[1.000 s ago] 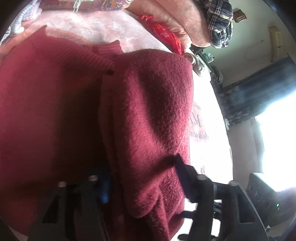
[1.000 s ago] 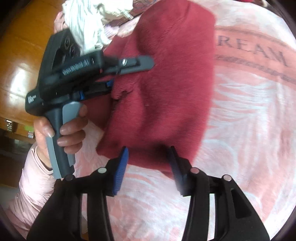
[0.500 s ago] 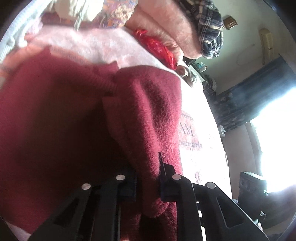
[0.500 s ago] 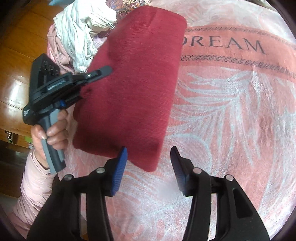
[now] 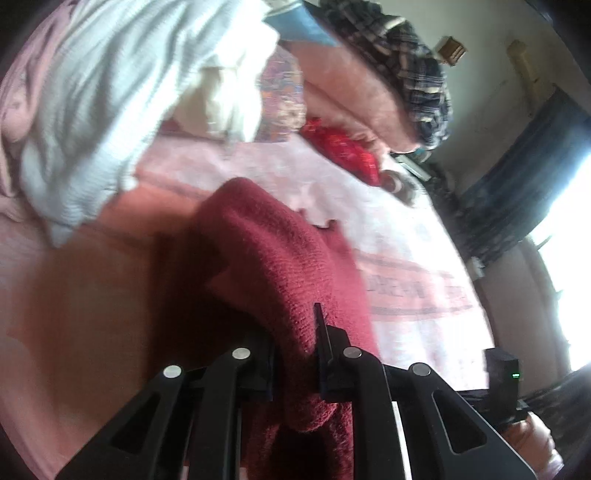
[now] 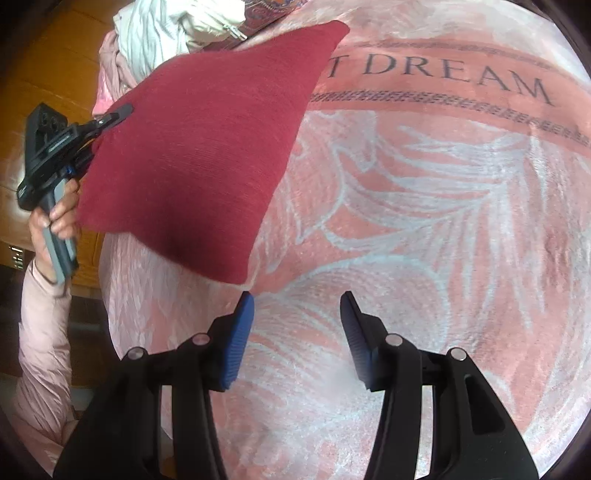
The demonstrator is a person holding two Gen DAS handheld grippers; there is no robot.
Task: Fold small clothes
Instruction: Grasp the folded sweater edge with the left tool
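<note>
Left gripper (image 5: 295,354) pinches fuzzy maroon knit sweater (image 6: 199,155), folded flat; right gripper (image 6: 297,325) half-spread, empty

The sweater (image 6: 199,147) is seen to be a dark red knit, matt and fuzzy, with a coarse looped texture shown close up in the left wrist view (image 5: 295,280). The blanket (image 6: 424,229) is noted as a soft, napped cloth, pink with pale leaf print and dark lettering, without shine. The right gripper (image 6: 297,332) is made of matt black plastic, with ribbed blue pads (image 6: 240,339) and small bright metal pins at the joints. The left gripper (image 5: 295,354) is of the same black plastic. The white garment (image 6: 166,29) appears as thin, ribbed cloth. The floor (image 6: 48,66) is observed as glossy orange-brown wood.
</note>
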